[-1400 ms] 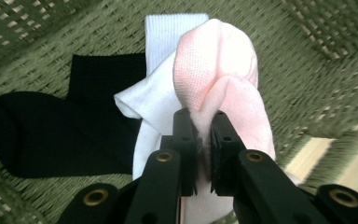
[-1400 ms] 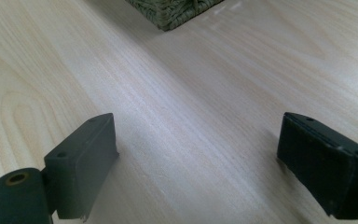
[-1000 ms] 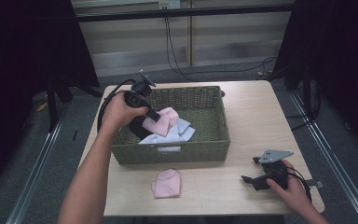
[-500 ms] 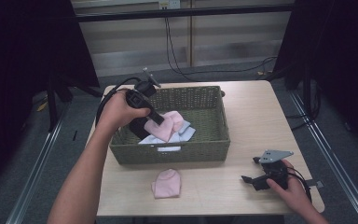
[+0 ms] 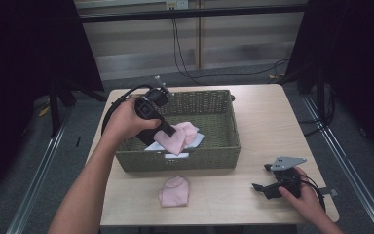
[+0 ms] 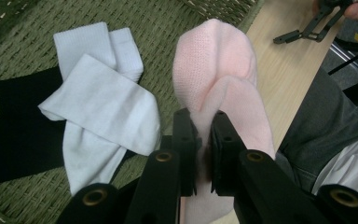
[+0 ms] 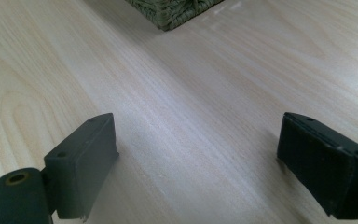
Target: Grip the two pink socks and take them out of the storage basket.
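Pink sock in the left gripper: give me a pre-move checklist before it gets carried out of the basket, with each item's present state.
1. Left gripper shut on the pink sock: ok.
2. Only one item pinched; white socks lie apart from the jaws: ok.
3. Sock lifted clear of the basket rim: cannot tell.
4. Bare table beside the second pink sock for set-down: ok.
5. Right gripper open, resting away from the path: ok.
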`<state>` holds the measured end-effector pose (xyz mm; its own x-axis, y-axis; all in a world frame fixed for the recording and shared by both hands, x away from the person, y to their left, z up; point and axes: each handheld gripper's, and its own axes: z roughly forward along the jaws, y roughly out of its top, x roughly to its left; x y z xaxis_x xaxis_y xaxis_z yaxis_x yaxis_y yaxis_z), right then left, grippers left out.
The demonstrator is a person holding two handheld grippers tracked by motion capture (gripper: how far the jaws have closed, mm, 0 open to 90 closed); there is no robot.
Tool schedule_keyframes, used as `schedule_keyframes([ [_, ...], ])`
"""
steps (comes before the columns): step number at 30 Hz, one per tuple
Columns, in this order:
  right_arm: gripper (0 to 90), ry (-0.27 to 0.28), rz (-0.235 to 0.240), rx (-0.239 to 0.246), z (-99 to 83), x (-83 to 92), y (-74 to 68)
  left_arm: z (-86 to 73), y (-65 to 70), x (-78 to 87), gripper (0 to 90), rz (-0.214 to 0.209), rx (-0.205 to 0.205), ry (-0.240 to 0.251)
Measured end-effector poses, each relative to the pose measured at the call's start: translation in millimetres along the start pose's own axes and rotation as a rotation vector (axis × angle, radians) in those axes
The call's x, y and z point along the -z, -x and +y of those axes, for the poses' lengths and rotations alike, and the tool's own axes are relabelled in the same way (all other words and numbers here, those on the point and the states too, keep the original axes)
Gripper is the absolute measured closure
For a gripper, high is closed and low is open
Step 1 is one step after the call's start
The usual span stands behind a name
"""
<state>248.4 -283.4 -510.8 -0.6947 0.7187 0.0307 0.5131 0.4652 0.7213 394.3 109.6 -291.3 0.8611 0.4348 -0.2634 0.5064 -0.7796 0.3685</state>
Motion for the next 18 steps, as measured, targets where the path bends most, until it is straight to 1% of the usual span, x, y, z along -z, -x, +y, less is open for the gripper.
schedule_keyframes([
  [1,11.1,0.001,0.000,0.002,-0.1,-0.1,0.2,-0.8,1.5,-1.8,82.9,0.002,-0.003,0.010],
  [2,11.1,0.001,0.000,0.002,-0.1,-0.1,0.1,-1.2,3.3,-2.6,82.9,0.001,-0.003,0.008],
  [3,11.1,0.001,0.000,0.002,-0.1,-0.1,0.1,-1.2,4.9,-3.6,82.8,-0.006,-0.017,-0.002],
  [5,11.1,-0.001,0.000,0.000,-0.1,0.0,0.0,-1.3,8.1,-4.8,82.9,-0.004,-0.029,-0.002],
  [7,11.1,-0.001,0.000,0.000,-0.1,0.0,0.0,-1.8,11.8,-6.9,82.9,-0.009,-0.031,-0.002],
  [9,11.1,-0.001,0.000,0.000,-0.1,0.0,-0.1,-2.2,13.9,-9.3,82.9,-0.013,-0.049,-0.011],
  [11,11.1,-0.001,0.000,0.000,-0.1,0.0,-0.1,-3.9,16.7,-13.1,82.8,-0.015,-0.046,-0.004],
  [12,11.1,-0.001,0.000,0.000,-0.1,0.0,-0.1,-4.1,17.0,-14.1,82.7,-0.019,-0.061,-0.015],
  [13,11.1,-0.001,0.000,0.000,-0.1,0.0,-0.1,-5.2,18.6,-16.3,82.7,-0.016,-0.058,-0.006],
  [14,11.1,-0.001,0.000,0.000,-0.1,0.0,-0.1,-5.4,19.3,-16.8,82.7,-0.020,-0.062,-0.012],
  [16,11.1,-0.002,0.001,0.003,-0.1,0.1,0.1,-6.6,22.1,-19.7,82.6,-0.022,-0.066,-0.005],
  [17,11.1,-0.002,0.001,0.003,-0.1,0.1,0.1,-6.6,23.4,-20.3,82.6,-0.028,-0.074,-0.017],
  [18,11.1,-0.002,0.001,0.003,-0.1,0.1,0.1,-6.9,24.0,-21.3,82.6,-0.029,-0.080,-0.012],
])
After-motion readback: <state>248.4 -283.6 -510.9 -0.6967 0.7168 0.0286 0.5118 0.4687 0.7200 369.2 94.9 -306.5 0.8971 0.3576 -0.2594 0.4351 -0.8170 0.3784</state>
